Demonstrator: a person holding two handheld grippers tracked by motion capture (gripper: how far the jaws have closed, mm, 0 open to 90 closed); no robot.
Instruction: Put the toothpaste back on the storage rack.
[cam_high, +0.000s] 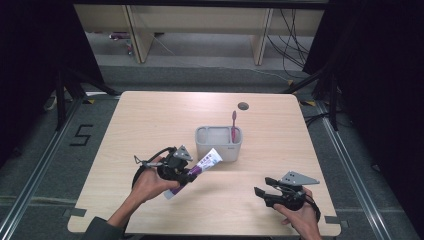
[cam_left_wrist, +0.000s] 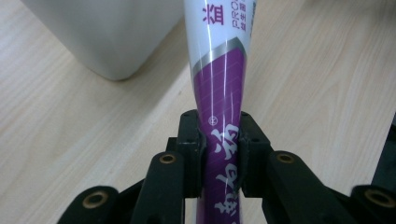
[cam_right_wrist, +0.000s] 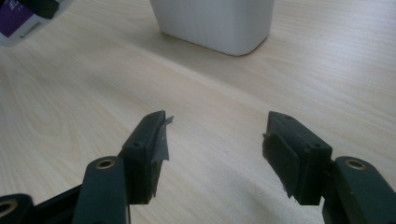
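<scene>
A white and purple toothpaste tube (cam_high: 205, 165) is lifted off the table, slanting up toward the grey holder (cam_high: 219, 143). My left gripper (cam_high: 189, 175) is shut on the tube's purple lower half; in the left gripper view both pads squeeze the tube (cam_left_wrist: 220, 107) where it narrows, at the gripper (cam_left_wrist: 219, 140), and the holder's corner (cam_left_wrist: 107, 32) stands just behind. A pink toothbrush (cam_high: 233, 126) stands upright in the holder's right compartment. My right gripper (cam_high: 262, 187) rests low at the front right, open with bare table between its fingers (cam_right_wrist: 149, 140); the right gripper (cam_right_wrist: 215, 140) faces the holder (cam_right_wrist: 215, 23).
The light wooden table (cam_high: 150, 125) has a round cable hole (cam_high: 243, 106) behind the holder. The tube's flat end (cam_right_wrist: 23, 18) shows at the right gripper view's top left. Shelving and cables stand beyond the far edge.
</scene>
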